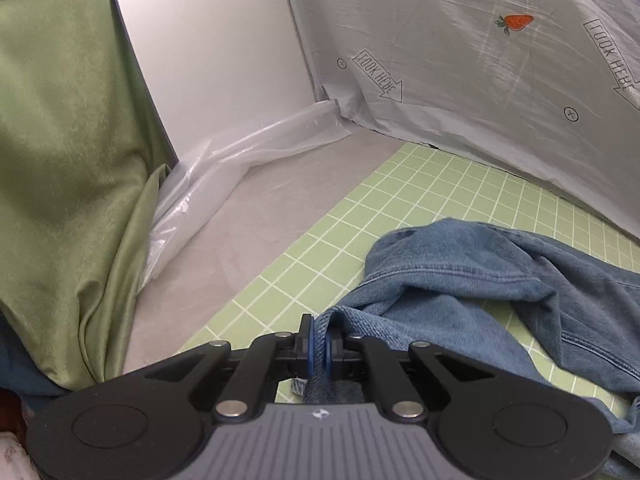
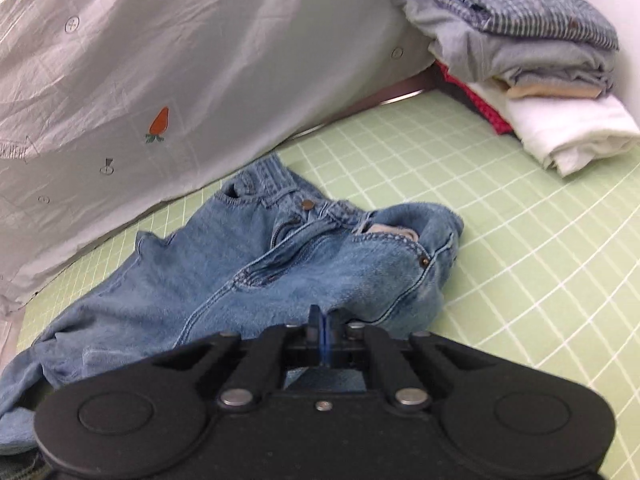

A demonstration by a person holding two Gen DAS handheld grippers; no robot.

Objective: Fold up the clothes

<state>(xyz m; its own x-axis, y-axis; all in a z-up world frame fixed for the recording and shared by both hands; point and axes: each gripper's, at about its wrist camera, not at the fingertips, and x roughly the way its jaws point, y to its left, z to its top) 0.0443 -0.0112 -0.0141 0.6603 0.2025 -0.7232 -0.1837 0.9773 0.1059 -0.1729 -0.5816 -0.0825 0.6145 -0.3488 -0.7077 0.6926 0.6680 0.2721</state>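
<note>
Jeans (image 2: 280,264), blue denim, one pair: lying crumpled and unfolded on the green grid mat (image 2: 520,240) that covers the desk, waistband with its button toward the draped sheet, legs trailing toward the near left in the right wrist view. Left gripper (image 1: 320,344): jaws closed on a hem or edge of the denim, the cloth pinched between the blue pads and hanging below them. Right gripper (image 2: 323,336): jaws fully together just above the jeans; no cloth can be seen between the pads. Pale grey sheet (image 1: 480,80), printed with a carrot and "LOOK HERE" arrows: hung upright behind the mat. Stack of folded clothes (image 2: 532,64): at the far right corner of the mat, striped blue piece on top, grey, beige, white and red beneath. Green curtain (image 1: 68,160) and a crumpled clear plastic film (image 1: 240,160): at the left, beside a white panel.
</note>
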